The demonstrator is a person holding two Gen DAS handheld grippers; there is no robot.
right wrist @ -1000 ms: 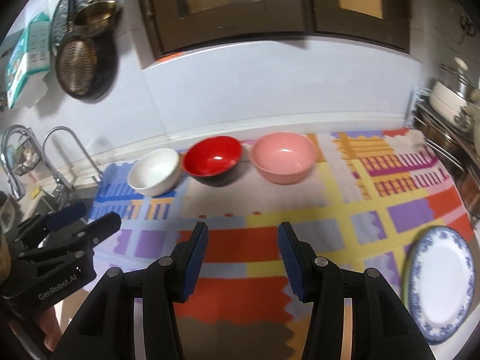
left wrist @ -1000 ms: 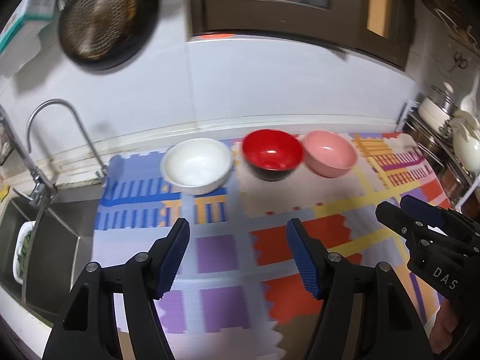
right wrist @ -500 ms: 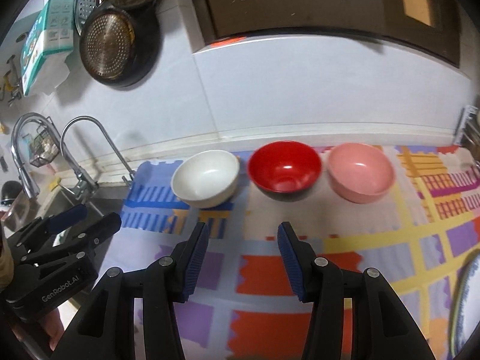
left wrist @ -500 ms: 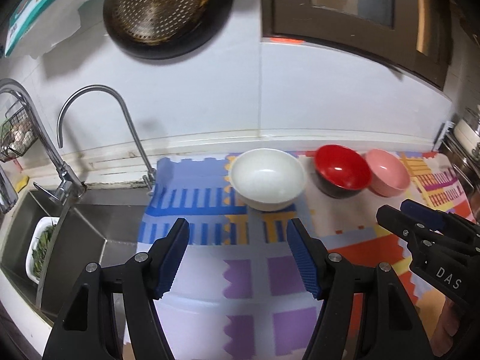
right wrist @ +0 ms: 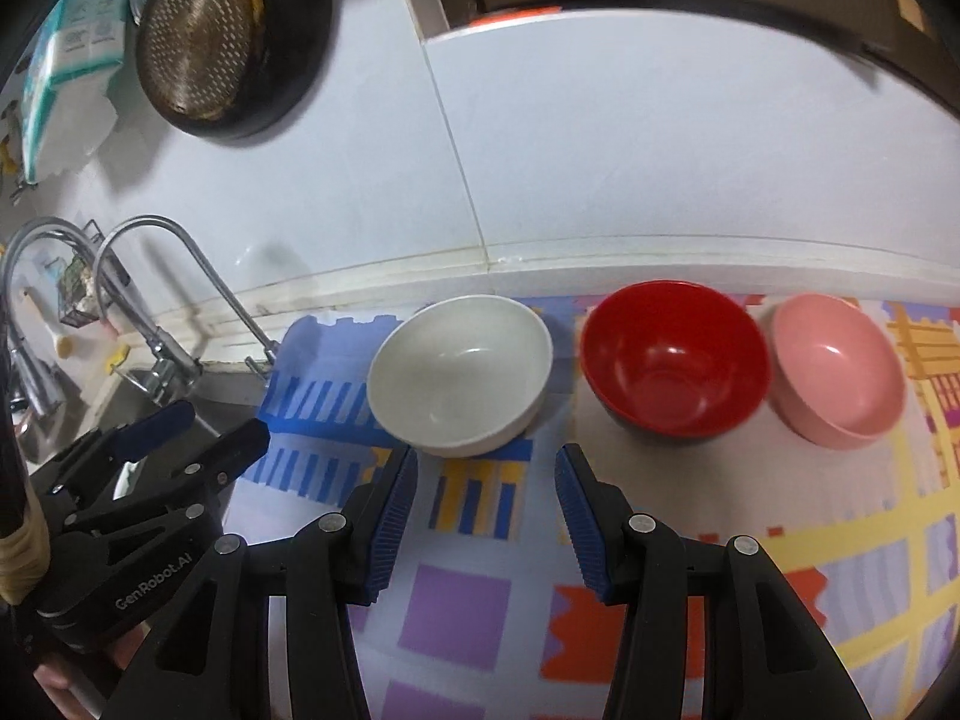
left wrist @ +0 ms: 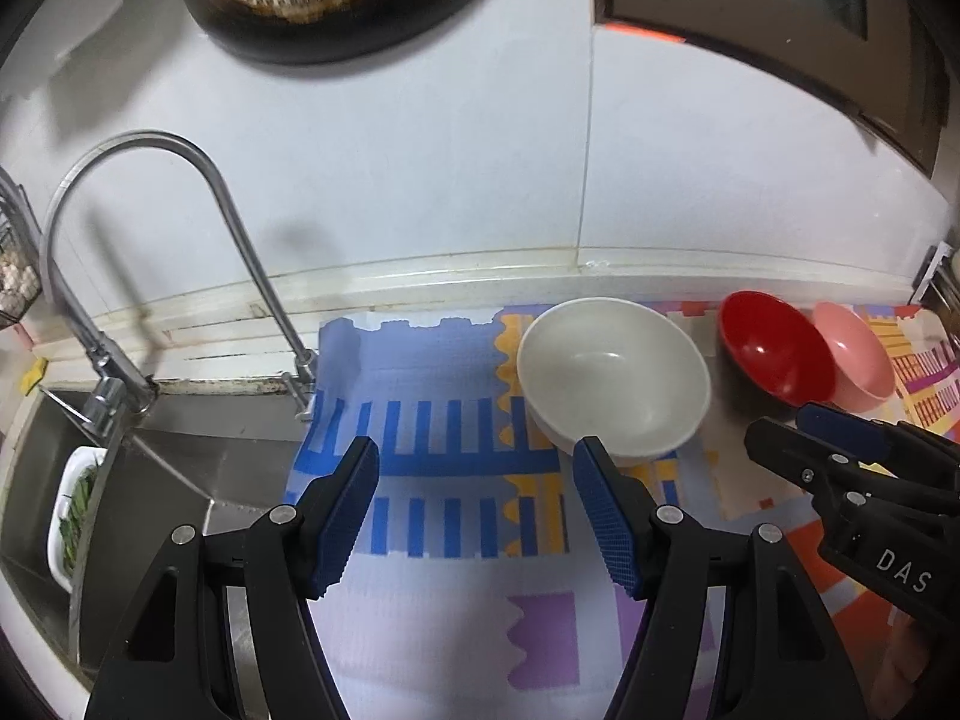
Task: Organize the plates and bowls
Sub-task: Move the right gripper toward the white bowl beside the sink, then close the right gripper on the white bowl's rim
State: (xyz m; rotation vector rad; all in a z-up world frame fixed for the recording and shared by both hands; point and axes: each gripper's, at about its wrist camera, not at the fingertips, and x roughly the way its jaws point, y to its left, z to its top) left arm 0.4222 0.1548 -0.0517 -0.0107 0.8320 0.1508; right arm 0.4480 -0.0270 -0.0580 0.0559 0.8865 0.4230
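Three bowls stand in a row at the back of the patterned mat: a white bowl [left wrist: 612, 375] [right wrist: 459, 375], a red bowl [left wrist: 774, 354] [right wrist: 675, 357] and a pink bowl [left wrist: 858, 363] [right wrist: 837, 369]. My left gripper [left wrist: 477, 468] is open and empty above the mat, its right fingertip just in front of the white bowl's near rim. My right gripper [right wrist: 486, 474] is open and empty too, hanging in front of the gap between the white and red bowls. Each gripper shows at the edge of the other's view: the right gripper [left wrist: 798, 426], the left gripper [right wrist: 222, 429].
A steel sink [left wrist: 180, 480] with a curved tap [left wrist: 156, 144] lies left of the mat [left wrist: 456, 630], and a white dish of greens [left wrist: 75, 516] sits in it. A dark pan [right wrist: 228, 42] hangs on the white wall. A rack edge [left wrist: 933, 276] shows at far right.
Both grippers have swept left along the counter and dropped a little. The bowls have slid rightward in both views and look bigger; the blue-rimmed plate has left the right wrist view. Jaw openings are unchanged.
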